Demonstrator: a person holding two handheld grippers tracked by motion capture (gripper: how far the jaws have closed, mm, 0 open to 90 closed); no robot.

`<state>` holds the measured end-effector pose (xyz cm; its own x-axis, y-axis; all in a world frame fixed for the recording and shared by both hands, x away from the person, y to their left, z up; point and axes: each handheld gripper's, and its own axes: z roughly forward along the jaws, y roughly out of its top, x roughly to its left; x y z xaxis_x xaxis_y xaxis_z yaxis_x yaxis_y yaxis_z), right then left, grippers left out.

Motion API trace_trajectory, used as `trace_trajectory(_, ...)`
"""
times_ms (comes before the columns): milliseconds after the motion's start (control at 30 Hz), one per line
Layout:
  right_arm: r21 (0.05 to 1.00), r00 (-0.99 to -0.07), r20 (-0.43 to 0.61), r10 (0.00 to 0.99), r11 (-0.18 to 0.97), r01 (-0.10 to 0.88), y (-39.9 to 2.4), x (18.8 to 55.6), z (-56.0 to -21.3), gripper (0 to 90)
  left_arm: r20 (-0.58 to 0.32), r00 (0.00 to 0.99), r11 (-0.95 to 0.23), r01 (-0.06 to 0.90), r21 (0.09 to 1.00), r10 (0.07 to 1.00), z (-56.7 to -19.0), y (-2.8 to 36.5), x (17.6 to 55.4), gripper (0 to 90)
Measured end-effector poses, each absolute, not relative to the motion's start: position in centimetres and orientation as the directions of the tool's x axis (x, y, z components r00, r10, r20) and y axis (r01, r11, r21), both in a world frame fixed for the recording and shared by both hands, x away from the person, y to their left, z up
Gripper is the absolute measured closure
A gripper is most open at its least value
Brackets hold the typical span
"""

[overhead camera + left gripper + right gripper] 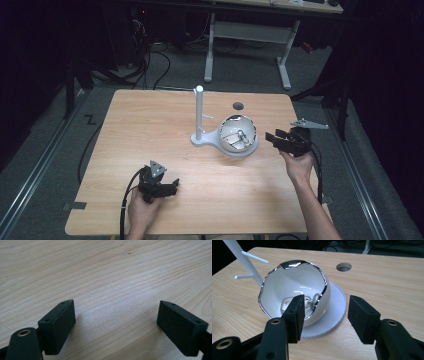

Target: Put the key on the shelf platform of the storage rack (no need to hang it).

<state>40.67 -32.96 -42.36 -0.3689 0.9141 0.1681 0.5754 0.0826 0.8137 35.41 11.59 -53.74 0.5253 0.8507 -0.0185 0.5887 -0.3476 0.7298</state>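
A white eggshell-shaped bowl (237,134) with a jagged silver rim sits on a white round base (337,307) near the table's middle. Small clear and metal pieces (309,302) lie inside the bowl (292,287). A white post (199,112) with short pegs rises from the same base at its left. My right gripper (276,138) is open just right of the bowl, its jaws (324,315) pointing at the bowl's side and holding nothing. My left gripper (172,186) rests open near the table's front left, over bare wood (115,322).
The wooden table (150,130) has a round cable hole (238,105) behind the bowl. A white desk frame (247,35) and cables (150,55) stand on the floor beyond the table. Bare wood lies between the two grippers.
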Motion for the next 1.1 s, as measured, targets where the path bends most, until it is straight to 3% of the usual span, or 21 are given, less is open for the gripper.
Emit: trace_trajectory(1100, 0.844, -0.362, 0.203, 0.910, 0.024, 0.535, -34.7, 35.5, -43.2, 49.1, -0.020, 0.524, -0.346, 0.589, 0.730, 0.851, -53.7, 11.6, 35.4, 15.7)
